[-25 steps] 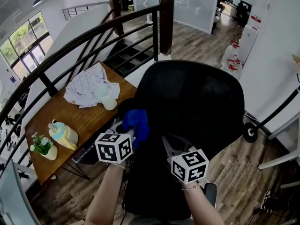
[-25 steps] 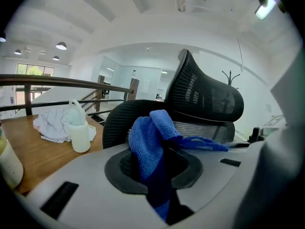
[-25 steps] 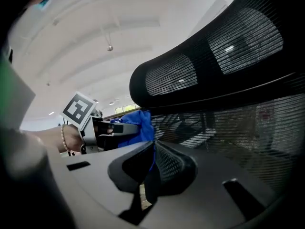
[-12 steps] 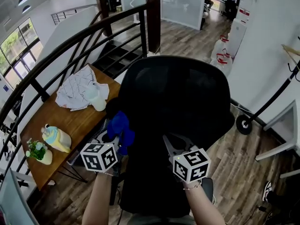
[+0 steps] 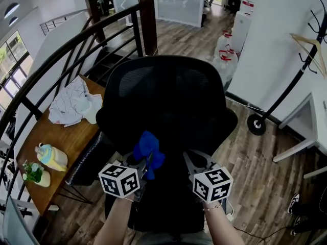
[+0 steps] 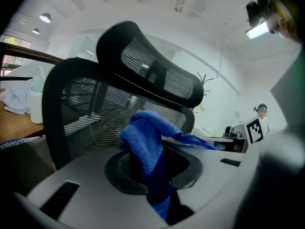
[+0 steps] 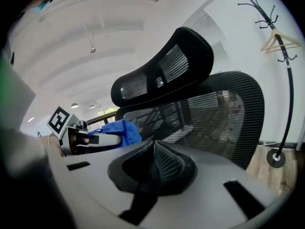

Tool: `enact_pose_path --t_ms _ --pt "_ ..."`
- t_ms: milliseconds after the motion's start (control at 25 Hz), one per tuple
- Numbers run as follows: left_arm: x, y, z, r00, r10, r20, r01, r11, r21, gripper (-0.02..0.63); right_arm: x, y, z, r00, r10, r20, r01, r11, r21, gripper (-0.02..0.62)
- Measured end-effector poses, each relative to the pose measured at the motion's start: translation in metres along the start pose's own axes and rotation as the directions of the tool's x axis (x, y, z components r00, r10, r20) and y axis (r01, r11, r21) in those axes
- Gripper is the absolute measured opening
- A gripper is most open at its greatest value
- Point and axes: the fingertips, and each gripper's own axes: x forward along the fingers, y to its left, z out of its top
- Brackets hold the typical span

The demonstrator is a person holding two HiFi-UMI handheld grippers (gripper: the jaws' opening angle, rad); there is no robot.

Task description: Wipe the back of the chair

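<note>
Two grippers are held low behind the black mesh chair (image 5: 168, 101), each with its marker cube turned toward the person. The left gripper (image 5: 142, 163) is clamped on a blue cloth (image 5: 148, 149). The cloth bunches up above the jaw tips and, in the left gripper view, hangs down through the gap between the jaws, with one corner trailing off to that gripper's right. Straight ahead of the cloth rises the backrest of the chair, and the curved headrest (image 6: 148, 67) sits above it. The cloth is close against the lower part of the backrest, but whether it touches the mesh cannot be told. The right gripper (image 5: 193, 161) is just beside the left one, on its right. Its jaws are pressed together with nothing between them, and they point at the lower back of the chair. In the right gripper view the left gripper and its cloth show off to the left, and a coat stand (image 7: 281, 56) stands well off to the right. Well to the left of the left gripper is a wooden table (image 5: 61, 137) bearing a crumpled white fabric (image 5: 71, 103) and a small potted plant (image 5: 33, 173), with a dark railing (image 5: 76, 40) beyond it
</note>
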Motion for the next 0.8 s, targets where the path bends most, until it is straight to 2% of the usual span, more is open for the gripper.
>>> enact_pose_path --t_ms 200,440,680,800 --pt "0.049 -0.052 -0.023 0.987 -0.124 -0.105 0.129 0.991 0.040 0.075 -0.031 -0.038 -0.011 0.996 -0.083 0.008 0.083 0.996 0.029 0.031" --pt "0.104 -0.118 -0.046 0.943 -0.249 -0.222 0.279 0.953 0.115 0.075 -0.065 -0.082 -0.023 0.982 -0.190 0.014 0.189 0.979 0.078 0.031" --pt "0.145 -0.174 -0.053 0.897 -0.355 -0.263 0.397 0.909 0.126 0.075 -0.090 -0.113 -0.039 0.963 -0.267 0.017 0.263 0.956 0.132 0.031" --pt "0.158 -0.190 -0.058 0.880 -0.379 -0.286 0.429 0.893 0.138 0.075 -0.097 -0.125 -0.041 0.955 -0.295 0.018 0.289 0.946 0.145 0.031"
